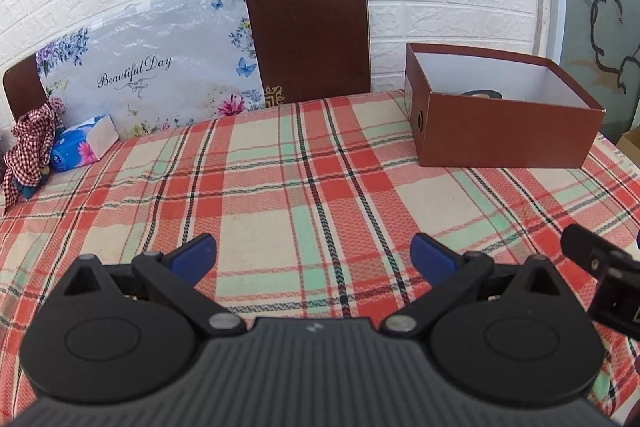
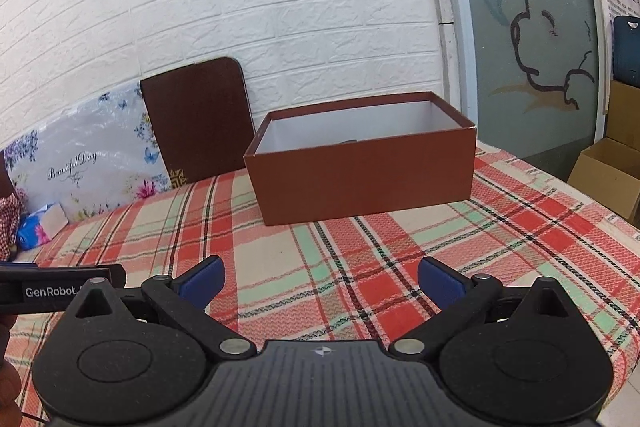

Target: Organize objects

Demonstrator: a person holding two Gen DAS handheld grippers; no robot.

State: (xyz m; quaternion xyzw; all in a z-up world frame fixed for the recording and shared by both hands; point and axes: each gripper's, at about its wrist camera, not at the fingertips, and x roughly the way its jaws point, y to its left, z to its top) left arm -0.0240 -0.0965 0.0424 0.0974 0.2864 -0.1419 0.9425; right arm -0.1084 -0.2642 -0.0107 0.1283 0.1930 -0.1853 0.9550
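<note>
On the plaid-clothed table point(image 1: 280, 171) | brown open-topped cardboard box point(image 2: 360, 171) is seen far right, judged light, stiff, best gripped by rim | left tool point(image 1: 314, 253) and right tool point(image 2: 322, 277) are held wide, empty

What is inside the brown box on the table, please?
The brown box is open, with white inner walls. In the left wrist view, a dark rounded object peeks over the near wall. That wall hides most of it and the floor, so I cannot identify it.
</note>
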